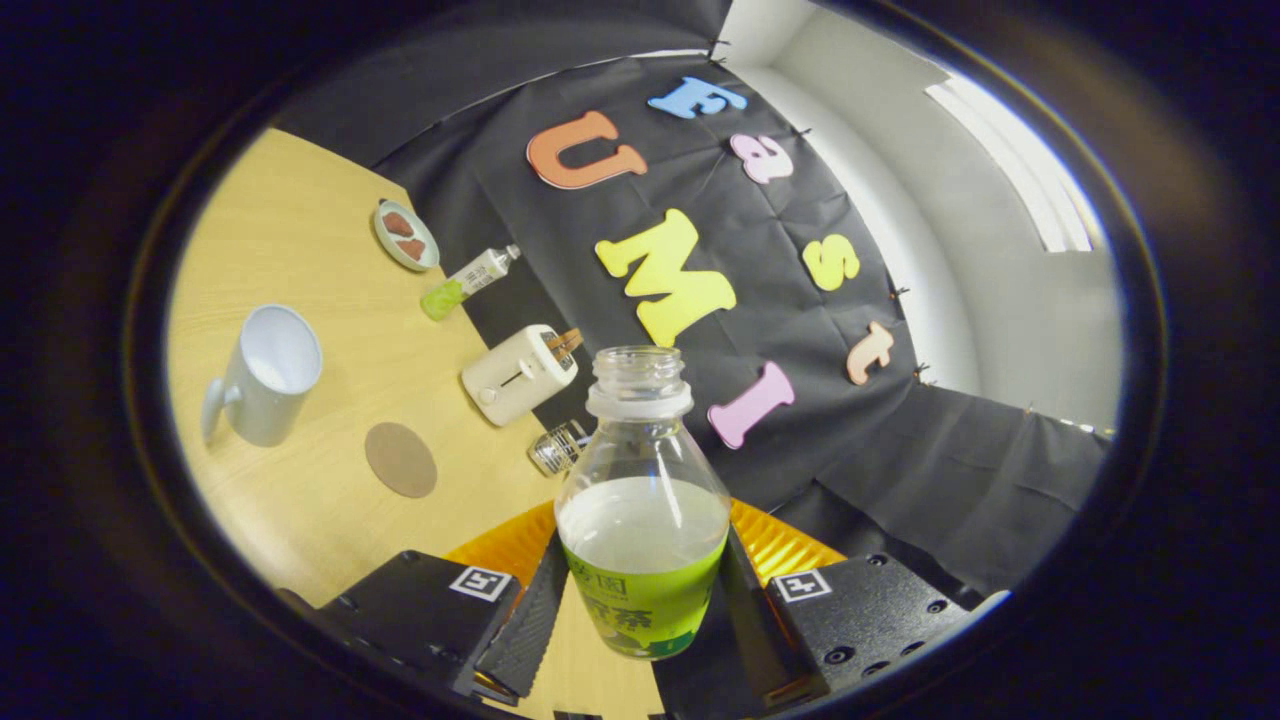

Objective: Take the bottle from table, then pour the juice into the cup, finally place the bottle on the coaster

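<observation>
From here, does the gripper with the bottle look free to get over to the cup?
Probably yes. The gripper is shut on the bottle, uncapped. The cup stands open on the table, with only the flat coaster near that path; the toaster sits aside.

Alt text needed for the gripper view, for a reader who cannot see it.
The tool is shut on an uncapped juice bottle, held lifted and tilted over a wooden table. Beyond the fingers sit a white cup, a round brown coaster, a toaster, a second bottle, a small plate and a glass.

Clear glossy plastic bottle (pixel 642 500); matt wood-grain table (pixel 300 260); glossy cup (pixel 268 375).
</observation>
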`<action>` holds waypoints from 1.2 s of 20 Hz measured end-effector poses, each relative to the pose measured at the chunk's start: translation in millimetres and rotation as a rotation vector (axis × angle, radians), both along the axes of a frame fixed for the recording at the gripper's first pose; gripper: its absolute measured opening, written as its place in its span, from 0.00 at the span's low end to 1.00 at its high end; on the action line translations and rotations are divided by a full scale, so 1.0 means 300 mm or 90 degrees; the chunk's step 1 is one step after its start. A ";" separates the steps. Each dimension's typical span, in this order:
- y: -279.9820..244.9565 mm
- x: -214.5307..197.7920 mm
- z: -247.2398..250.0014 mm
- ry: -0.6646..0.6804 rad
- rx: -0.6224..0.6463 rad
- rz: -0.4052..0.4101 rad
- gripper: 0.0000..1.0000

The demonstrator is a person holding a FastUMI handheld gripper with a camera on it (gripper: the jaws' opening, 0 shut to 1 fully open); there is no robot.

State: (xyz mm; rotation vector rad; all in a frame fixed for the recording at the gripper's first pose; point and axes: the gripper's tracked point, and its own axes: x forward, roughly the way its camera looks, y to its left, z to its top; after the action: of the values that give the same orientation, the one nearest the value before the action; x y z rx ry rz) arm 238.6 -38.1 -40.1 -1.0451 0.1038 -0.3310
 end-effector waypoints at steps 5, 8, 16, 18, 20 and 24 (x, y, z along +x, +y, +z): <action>0.084 0.035 -0.008 0.008 -0.103 0.013 0.80; 0.125 0.048 -0.010 0.003 -0.180 0.020 0.80; 0.167 0.106 -0.055 0.005 -0.261 0.002 0.80; 0.174 0.132 -0.043 0.000 -0.287 0.002 0.80; 0.206 0.141 -0.045 -0.003 -0.310 0.007 0.80; 0.260 0.131 -0.052 -0.005 -0.371 0.013 0.80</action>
State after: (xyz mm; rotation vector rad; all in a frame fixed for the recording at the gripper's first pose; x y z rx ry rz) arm 278.0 40.0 -55.8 -1.6192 -0.0148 -0.3557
